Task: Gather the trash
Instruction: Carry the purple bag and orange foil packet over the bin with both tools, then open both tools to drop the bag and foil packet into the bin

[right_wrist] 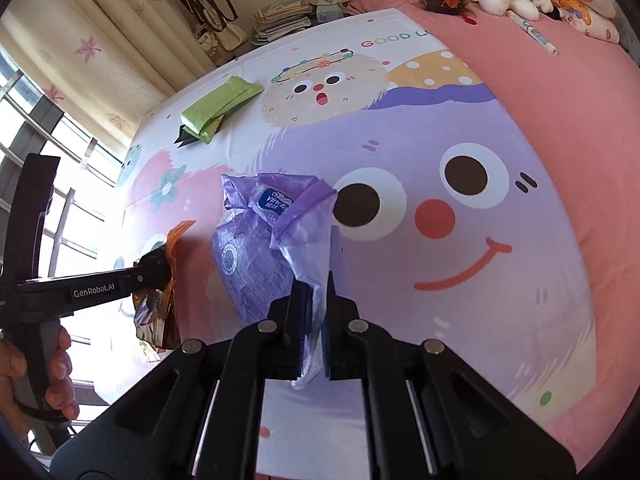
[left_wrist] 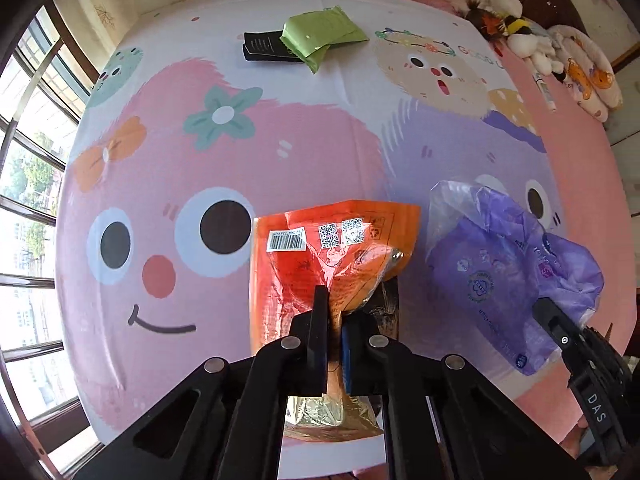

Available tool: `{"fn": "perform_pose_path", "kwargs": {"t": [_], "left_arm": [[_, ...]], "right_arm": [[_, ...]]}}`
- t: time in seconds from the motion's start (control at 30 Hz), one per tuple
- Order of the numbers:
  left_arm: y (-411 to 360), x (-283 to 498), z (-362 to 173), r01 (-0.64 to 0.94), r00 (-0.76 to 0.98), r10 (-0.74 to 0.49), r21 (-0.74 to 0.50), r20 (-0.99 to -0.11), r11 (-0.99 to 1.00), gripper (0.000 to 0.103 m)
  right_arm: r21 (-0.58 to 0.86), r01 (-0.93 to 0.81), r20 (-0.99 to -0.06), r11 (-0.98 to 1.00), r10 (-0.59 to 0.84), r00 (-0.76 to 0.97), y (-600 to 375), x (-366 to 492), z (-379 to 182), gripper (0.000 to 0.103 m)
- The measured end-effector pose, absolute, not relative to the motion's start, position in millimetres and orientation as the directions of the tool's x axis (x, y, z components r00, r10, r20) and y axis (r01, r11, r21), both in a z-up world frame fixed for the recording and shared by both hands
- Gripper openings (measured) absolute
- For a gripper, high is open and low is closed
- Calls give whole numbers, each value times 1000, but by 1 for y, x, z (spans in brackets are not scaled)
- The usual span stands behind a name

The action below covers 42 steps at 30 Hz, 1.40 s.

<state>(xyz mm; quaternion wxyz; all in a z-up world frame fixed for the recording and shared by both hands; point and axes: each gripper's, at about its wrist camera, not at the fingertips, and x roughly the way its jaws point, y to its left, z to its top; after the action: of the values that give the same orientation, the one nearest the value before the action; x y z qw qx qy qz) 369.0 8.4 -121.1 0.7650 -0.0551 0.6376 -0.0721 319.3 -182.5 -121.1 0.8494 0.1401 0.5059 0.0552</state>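
Observation:
In the left wrist view my left gripper is shut on a crumpled orange snack bag, which hangs above the cartoon bedsheet. The bag's gold inner foil shows below the jaws. To its right a purple plastic wrapper hangs from my right gripper. In the right wrist view the right gripper is shut on that purple wrapper, with a thin strip pinched between the pads. At the left, the left gripper holds the orange bag, with a person's hand on its handle.
A green packet lies on a black flat item at the far side of the bed. Plush toys and a marker pen lie at the far right. A barred window runs along the left, and stacked papers sit beyond the bed.

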Motion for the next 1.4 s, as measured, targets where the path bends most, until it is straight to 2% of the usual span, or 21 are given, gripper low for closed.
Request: {"fn": "perform_pose_path", "kwargs": {"t": [0.17,0.4,0.6,0.8,1.0,1.17,1.4], "left_arm": [[25,282,-93,71,274,-172,-159,-946,985,3],[-19,157,-94,113,317,-190,-162,-929,980,3],[-48,71,-107,170,267,-190,-148,-945,974,3],[-66,21,-135,236,186,-176,-130,-967,963,3],[-68,3,-212,242,82,-195,-170,-977,955,3],[-67,1,-324,218,1,-207,-201,-978,955,3],[-71,13,-470,185,-37,-154,-158,-987,970,3]], "right_arm": [[323,-12,-828,946,289,481,-191,262,-108,4],[304,-146,-829,941,337,447,-209,160,-99,4],[311,-176,-837,934,357,415,-236,79,-102,4],[301,-189,-864,935,352,361,-252,22,-119,4],[285,-99,-926,953,301,228,-244,-18,-197,4],[205,-8,-971,979,204,125,-230,-34,-293,4],[99,150,-994,984,91,59,-222,-27,-445,4]]}}
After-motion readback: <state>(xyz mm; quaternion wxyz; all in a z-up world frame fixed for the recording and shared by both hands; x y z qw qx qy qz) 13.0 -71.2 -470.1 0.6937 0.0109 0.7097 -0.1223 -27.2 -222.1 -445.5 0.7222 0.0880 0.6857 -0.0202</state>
